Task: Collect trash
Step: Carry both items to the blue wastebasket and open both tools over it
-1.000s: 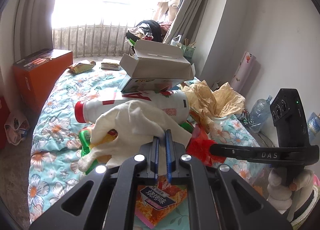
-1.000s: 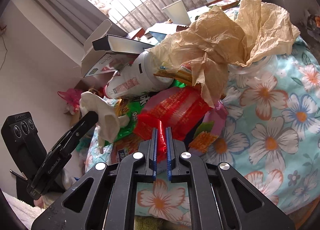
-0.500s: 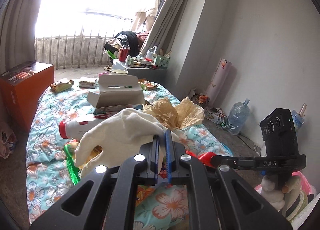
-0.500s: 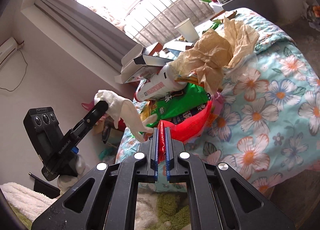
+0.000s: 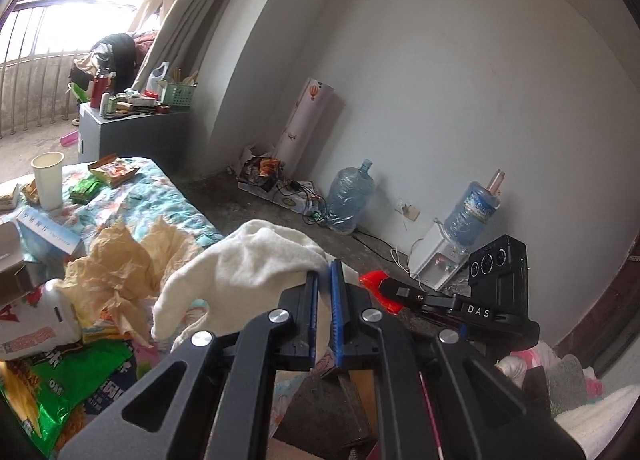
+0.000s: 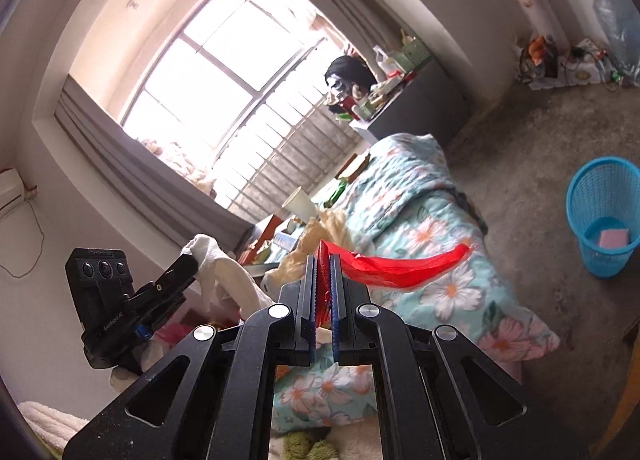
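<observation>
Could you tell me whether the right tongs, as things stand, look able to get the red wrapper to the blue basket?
Probably yes: the right tongs hold the red wrapper aloft, and bare floor surrounds the open blue basket.

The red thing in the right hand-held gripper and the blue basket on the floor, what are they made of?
Red wrapper: looks like thin glossy plastic film; it trails limp and creased from the right hand-held gripper. Blue basket: likely rigid moulded plastic, with an open lattice wall.
</observation>
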Demonstrator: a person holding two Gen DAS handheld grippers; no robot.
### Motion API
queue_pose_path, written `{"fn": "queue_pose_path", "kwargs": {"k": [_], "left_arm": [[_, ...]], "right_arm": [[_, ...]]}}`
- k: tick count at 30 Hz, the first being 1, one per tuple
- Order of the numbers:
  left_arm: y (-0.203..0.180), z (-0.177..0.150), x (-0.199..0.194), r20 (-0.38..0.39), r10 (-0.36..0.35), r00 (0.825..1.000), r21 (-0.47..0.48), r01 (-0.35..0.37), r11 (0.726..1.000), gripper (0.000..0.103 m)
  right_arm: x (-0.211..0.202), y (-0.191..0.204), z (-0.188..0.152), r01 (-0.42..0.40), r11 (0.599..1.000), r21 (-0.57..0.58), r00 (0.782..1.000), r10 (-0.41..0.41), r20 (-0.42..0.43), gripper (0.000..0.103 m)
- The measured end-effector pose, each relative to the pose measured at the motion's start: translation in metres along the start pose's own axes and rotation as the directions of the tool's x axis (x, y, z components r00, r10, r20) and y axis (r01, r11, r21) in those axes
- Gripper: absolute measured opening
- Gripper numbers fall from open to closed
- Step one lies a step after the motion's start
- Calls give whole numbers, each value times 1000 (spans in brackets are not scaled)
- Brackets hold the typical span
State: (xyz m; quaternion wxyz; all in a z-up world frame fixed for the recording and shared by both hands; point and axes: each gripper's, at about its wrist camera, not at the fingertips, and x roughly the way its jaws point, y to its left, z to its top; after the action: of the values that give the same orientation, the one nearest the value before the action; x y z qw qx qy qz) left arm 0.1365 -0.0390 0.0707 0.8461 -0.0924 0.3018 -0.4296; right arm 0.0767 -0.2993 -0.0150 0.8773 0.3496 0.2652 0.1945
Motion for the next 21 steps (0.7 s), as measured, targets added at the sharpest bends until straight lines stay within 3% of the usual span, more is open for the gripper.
{"fn": "queue_pose_path", "kwargs": {"k": [5,7,11,15,19,21], "left_arm": [[-29,34,84,-99,-61,993,74,68,995,6],[-38,44,122,-143,-94,985,85,107,991,6],[-58,62,217,-248,-93,964,102,122,987,6],[-68,63,313,-367,-58,929,119,109,987,6],[-65,51,393,-454,-14,891,138,86,987,6],[-59,42,427,-491,4,871,141,74,987,6]], "right_arm": [[-31,-46,25,64,993,97,991,-75,110,4],[-35,-67,36,90,986,138,984,-109,137,4],[-36,-113,59,158,963,218,965,-197,171,4],[-18,-165,81,230,932,280,947,-281,158,4],[3,-222,98,289,897,334,938,-335,87,4],[11,-245,104,353,870,343,920,-390,44,4]]}}
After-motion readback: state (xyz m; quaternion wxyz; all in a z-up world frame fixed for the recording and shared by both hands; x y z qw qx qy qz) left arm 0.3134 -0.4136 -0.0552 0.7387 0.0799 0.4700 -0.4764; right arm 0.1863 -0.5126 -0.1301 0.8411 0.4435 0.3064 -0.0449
